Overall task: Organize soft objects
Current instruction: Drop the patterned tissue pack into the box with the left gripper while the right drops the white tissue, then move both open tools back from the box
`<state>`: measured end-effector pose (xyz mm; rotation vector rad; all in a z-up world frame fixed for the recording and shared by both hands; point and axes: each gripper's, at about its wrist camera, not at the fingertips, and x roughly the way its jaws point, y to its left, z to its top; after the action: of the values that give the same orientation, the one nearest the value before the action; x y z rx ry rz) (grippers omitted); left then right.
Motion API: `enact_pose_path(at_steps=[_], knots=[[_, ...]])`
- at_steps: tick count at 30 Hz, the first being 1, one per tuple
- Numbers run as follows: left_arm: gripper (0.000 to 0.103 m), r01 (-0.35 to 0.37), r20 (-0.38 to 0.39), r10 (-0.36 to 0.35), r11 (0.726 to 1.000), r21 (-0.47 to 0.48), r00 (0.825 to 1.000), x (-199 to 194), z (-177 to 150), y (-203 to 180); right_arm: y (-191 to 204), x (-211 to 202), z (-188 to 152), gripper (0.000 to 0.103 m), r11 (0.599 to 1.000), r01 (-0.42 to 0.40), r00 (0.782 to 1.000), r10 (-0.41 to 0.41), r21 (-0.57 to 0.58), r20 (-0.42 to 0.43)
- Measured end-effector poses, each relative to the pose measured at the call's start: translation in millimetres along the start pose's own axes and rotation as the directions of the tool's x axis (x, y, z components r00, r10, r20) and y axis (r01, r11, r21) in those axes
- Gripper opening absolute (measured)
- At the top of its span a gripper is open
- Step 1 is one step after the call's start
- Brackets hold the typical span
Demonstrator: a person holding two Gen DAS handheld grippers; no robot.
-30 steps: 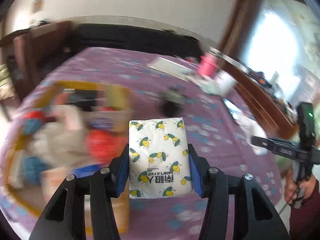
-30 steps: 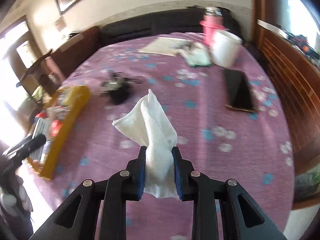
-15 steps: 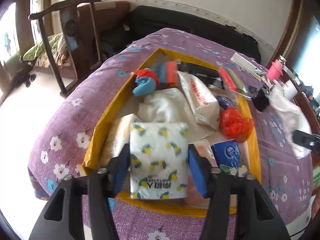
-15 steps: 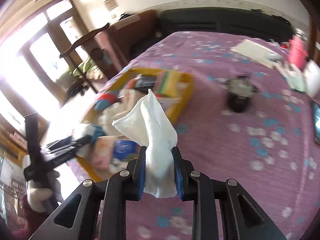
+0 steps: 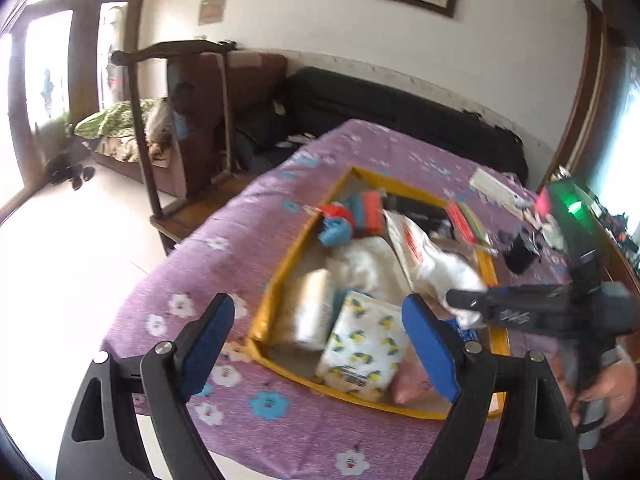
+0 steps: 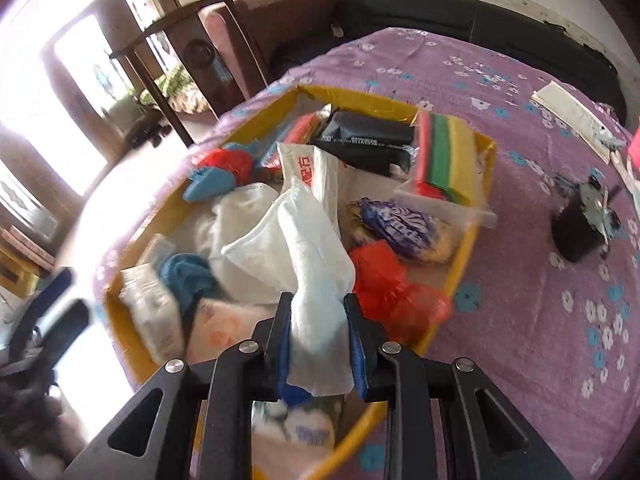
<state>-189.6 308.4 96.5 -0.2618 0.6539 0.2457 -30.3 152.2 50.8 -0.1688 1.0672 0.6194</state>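
The left gripper (image 5: 318,332) stands wide, its jaws having just been opening, and nothing is pinched between them. Ahead of it and just past its blue pads (image 5: 430,354) lies the tissue pack (image 5: 366,350), white with a lemon print, released and resting at the near end of the yellow box (image 5: 280,280). The pads do not touch the pack. To the left of the pack, still in front of the gripper, sits a pale wrapped pack (image 5: 314,310), and a pink pouch (image 5: 412,384) shows at the pack's right corner.

The right gripper (image 6: 318,338) is clenched on a white cloth (image 6: 304,256), which bunches between its pads and fans out forward over the yellow box (image 6: 478,236). Beyond the cloth lie a white packet with red print (image 6: 304,168), a black packet (image 6: 368,140) and a stack of coloured sponges (image 6: 444,156). To the right of the cloth sit a red plastic bag (image 6: 394,284) and a blue-and-white wrapped bundle (image 6: 400,228); to its left, a blue cloth (image 6: 188,276).

The box rests on a purple flowered cover (image 6: 540,280).
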Motion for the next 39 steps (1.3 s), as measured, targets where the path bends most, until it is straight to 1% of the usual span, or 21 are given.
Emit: enact_pose_path(at_steps=[2,4,5,7,8,9,10,11,12,13,14,15,16,18,19,20,22,24,27,34,39], knots=[[0.086,-0.021,0.016,0.021,1.0,0.0,1.0,-3,2,2,6,8,2,0.036,0.998,0.052,0.999,-0.052,-0.035,0.005],[0.091,-0.055,0.054,0.055,0.999,0.0,0.997,-10,4,3,9,3,-1,0.052,0.995,0.065,0.998,-0.063,-0.072,0.026],[0.094,-0.082,0.083,0.082,0.997,-0.003,0.993,-15,5,3,10,-4,-3,0.056,0.995,0.065,0.997,-0.062,-0.082,0.046],[0.094,-0.138,0.15,0.137,0.99,-0.007,0.979,-25,8,3,8,-23,-9,0.07,0.995,0.07,0.992,-0.061,-0.078,0.109],[0.097,-0.172,0.189,0.171,0.985,-0.009,0.967,-32,9,1,5,-36,-14,0.073,0.995,0.078,0.986,-0.067,-0.067,0.152],[0.099,-0.214,0.234,0.212,0.977,-0.019,0.949,-40,10,-2,2,-44,-18,0.077,0.995,0.088,0.98,-0.076,-0.055,0.184],[0.103,-0.259,0.283,0.26,0.965,-0.043,0.923,-51,9,-4,-3,-56,-24,0.079,0.994,0.101,0.97,-0.091,-0.034,0.224],[0.103,-0.295,0.323,0.302,0.953,-0.071,0.897,-61,8,-7,-8,-64,-30,0.079,0.994,0.108,0.963,-0.1,-0.017,0.25],[0.103,-0.316,0.37,0.33,0.943,-0.101,0.868,-73,6,-11,-12,-71,-36,0.079,0.994,0.11,0.956,-0.106,0.001,0.272],[0.103,-0.315,0.402,0.335,0.942,-0.118,0.852,-80,2,-14,-19,-79,-43,0.08,0.994,0.107,0.948,-0.111,0.031,0.299],[0.103,-0.305,0.421,0.332,0.943,-0.132,0.844,-85,-1,-15,-24,-85,-49,0.08,0.993,0.101,0.942,-0.113,0.055,0.315],[0.103,-0.292,0.418,0.324,0.946,-0.141,0.849,-84,-3,-17,-31,-90,-56,0.08,0.992,0.089,0.937,-0.113,0.088,0.331],[0.103,-0.271,0.383,0.299,0.954,-0.126,0.874,-77,-1,-19,-36,-93,-60,0.08,0.991,0.078,0.934,-0.112,0.113,0.339],[0.103,-0.218,0.249,0.228,0.974,-0.068,0.941,-53,4,-22,-45,-99,-72,0.08,0.986,0.054,0.928,-0.108,0.159,0.356],[0.103,-0.204,0.189,0.212,0.977,-0.061,0.959,-42,3,-25,-47,-101,-77,0.08,0.984,0.051,0.925,-0.111,0.173,0.362],[0.103,-0.207,0.162,0.214,0.976,-0.06,0.963,-37,0,-28,-48,-104,-83,0.08,0.982,0.052,0.923,-0.117,0.181,0.367],[0.103,-0.243,0.162,0.247,0.969,-0.047,0.955,-34,-8,-38,-47,-108,-97,0.081,0.981,0.061,0.919,-0.128,0.186,0.372],[0.103,-0.287,0.185,0.286,0.958,-0.026,0.94,-37,-12,-49,-45,-108,-106,0.081,0.981,0.077,0.917,-0.14,0.179,0.373],[0.103,-0.326,0.211,0.315,0.945,0.015,0.925,-41,-15,-65,-42,-112,-118,0.081,0.98,0.1,0.91,-0.159,0.17,0.383],[0.103,-0.345,0.189,0.324,0.934,0.089,0.927,-39,-20,-89,-38,-108,-129,0.083,0.986,0.074,0.92,-0.126,0.151,0.371],[0.103,-0.347,0.17,0.327,0.931,0.108,0.93,-33,-24,-93,-33,-106,-134,0.083,0.987,0.091,0.92,-0.134,0.133,0.369]])
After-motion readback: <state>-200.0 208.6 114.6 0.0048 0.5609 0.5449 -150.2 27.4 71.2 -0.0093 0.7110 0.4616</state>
